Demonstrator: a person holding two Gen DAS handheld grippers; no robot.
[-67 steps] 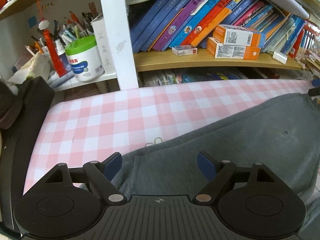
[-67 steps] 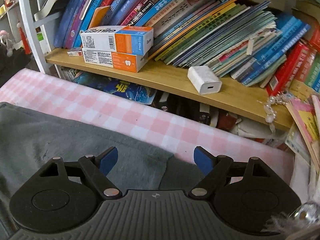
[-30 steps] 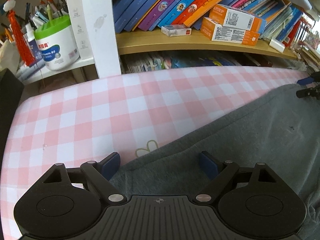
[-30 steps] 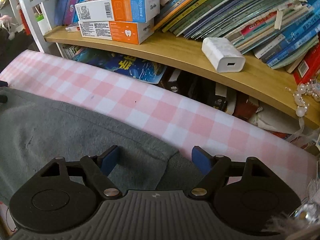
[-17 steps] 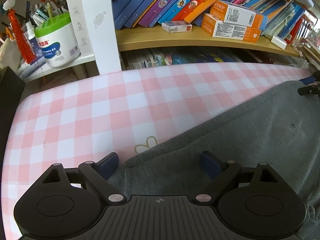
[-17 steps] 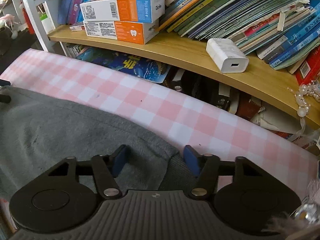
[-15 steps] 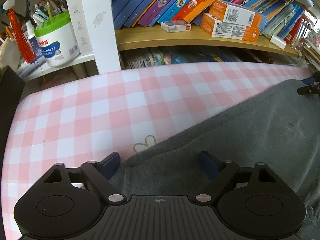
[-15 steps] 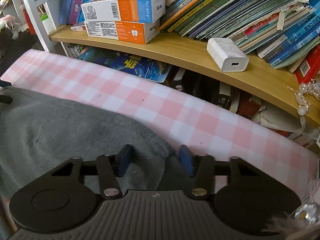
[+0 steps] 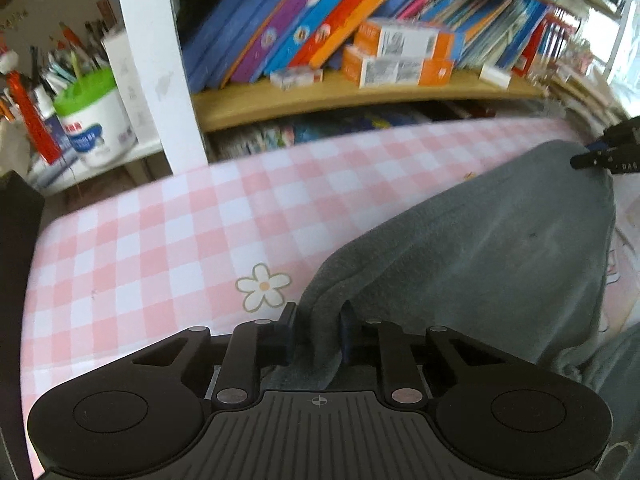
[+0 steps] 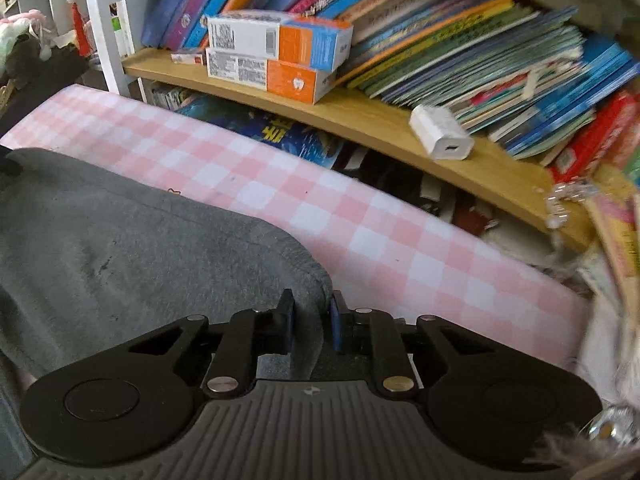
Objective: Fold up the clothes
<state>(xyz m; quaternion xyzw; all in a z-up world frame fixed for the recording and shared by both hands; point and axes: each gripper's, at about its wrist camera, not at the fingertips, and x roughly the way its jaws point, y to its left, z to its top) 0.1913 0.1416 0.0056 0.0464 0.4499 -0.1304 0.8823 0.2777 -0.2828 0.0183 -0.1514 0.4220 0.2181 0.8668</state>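
Left wrist view shows the left gripper (image 9: 317, 330) and right gripper (image 10: 311, 325) each clenched on a far corner of the grey garment (image 9: 500, 248), lifted off the checked cloth (image 9: 160, 232), a fold apparently underway.

Pink-check tbl cover (image 9: 168, 236) w/ grey garment (image 9: 500, 248) on top

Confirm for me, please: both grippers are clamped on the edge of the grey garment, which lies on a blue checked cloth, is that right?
Not quite. The cloth is pink and white checked, not blue, as the left wrist view shows. The rest holds: the left gripper and the right gripper are each shut on an edge of the grey garment.
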